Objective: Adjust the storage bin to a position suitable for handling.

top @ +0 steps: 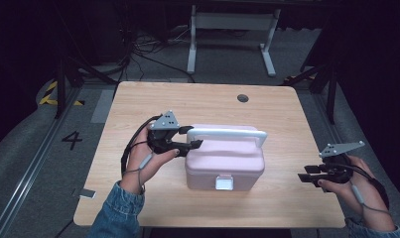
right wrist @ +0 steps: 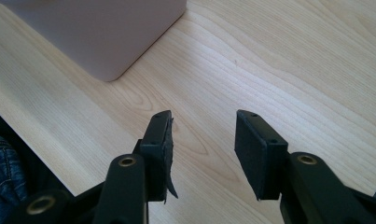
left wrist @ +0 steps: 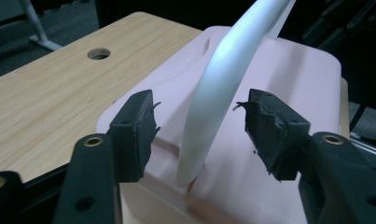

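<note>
Pink plastic box point(top: 225, 161) sitting near the middle of a light wooden counter point(top: 138, 198), lid down, silvery front latch point(top: 224, 183) apparently fastened. White carrying handle point(top: 226, 133) standing upright over the lid.

Left gripper point(top: 192, 137) held at the handle's left end, jaws spread on either side of the white bar. From the left gripper view, handle point(left wrist: 223, 88) rising between the two black pads point(left wrist: 139, 128), a clear gap on both sides, nothing pinched. Pink lid point(left wrist: 297, 79) directly beneath, counter point(left wrist: 50, 93) off to one side with a round cable hole point(left wrist: 99, 53).

Right gripper point(top: 310, 173) hovering near the counter's right edge, well apart from the box, jaws spread wide and empty. In the right gripper view, bare wood grain point(right wrist: 279, 60) between the pads, one rounded corner of the box point(right wrist: 97, 32) at the top, a strip of denim sleeve point(right wrist: 3, 172) at lower left.

Judged progress: early. Handle raised and lined up for a grasp, not yet clamped; box not lifted, latch untouched. Left to do, most likely: close on the handle, then lift or carry the box, or else work the latch and raise the lid.

Readable writing: a large black "4" point(top: 72, 140) marked on the grey floor left of the counter. Yellow and black hazard tape point(top: 51, 94) farther back on the floor. No brand or label legible on the box or on either gripper.
</note>
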A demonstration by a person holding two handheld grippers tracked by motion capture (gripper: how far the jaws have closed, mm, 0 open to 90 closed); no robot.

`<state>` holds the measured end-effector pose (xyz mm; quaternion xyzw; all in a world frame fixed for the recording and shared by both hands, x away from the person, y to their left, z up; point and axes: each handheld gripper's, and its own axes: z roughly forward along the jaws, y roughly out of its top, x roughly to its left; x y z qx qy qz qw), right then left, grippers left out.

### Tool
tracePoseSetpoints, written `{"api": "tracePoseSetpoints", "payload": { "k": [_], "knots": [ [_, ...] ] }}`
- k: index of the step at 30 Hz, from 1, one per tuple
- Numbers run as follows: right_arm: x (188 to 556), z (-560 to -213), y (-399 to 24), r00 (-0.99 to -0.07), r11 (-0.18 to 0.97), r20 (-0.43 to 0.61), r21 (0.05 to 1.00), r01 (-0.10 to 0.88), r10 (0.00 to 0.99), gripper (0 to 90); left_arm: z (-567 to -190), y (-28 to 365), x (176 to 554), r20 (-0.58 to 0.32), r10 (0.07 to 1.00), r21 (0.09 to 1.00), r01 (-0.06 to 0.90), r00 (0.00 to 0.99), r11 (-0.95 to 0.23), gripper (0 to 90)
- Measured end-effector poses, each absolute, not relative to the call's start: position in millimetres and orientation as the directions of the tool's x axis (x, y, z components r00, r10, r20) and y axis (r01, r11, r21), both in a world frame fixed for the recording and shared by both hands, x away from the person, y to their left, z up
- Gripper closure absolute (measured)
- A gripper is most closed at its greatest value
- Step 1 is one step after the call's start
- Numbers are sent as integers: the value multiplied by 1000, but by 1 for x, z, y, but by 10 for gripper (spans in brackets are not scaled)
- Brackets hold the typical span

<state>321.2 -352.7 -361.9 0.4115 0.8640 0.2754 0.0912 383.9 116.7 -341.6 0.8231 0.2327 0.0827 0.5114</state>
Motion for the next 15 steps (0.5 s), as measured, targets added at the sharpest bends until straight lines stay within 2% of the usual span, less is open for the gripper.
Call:
{"api": "tracePoseSetpoints", "payload": {
  "k": [5, 9, 11, 15],
  "knots": [
    [321, -362, -351, -646, 509, 73, 550, 661, 760, 582, -345, 113, 386, -116, 456, 893, 293, 882, -341, 495],
    [322, -363, -350, -650, 512, 78, 549, 661, 756, 582, -343, 112, 385, -102, 481, 901, 286, 871, -327, 637],
    [322, -364, -350, -652, 514, 75, 549, 659, 755, 582, -341, 112, 383, -88, 484, 904, 274, 871, -328, 678],
    [323, -365, -349, -649, 512, 78, 547, 663, 757, 582, -338, 108, 380, -20, 499, 903, 230, 866, -363, 690]
  ]
}}
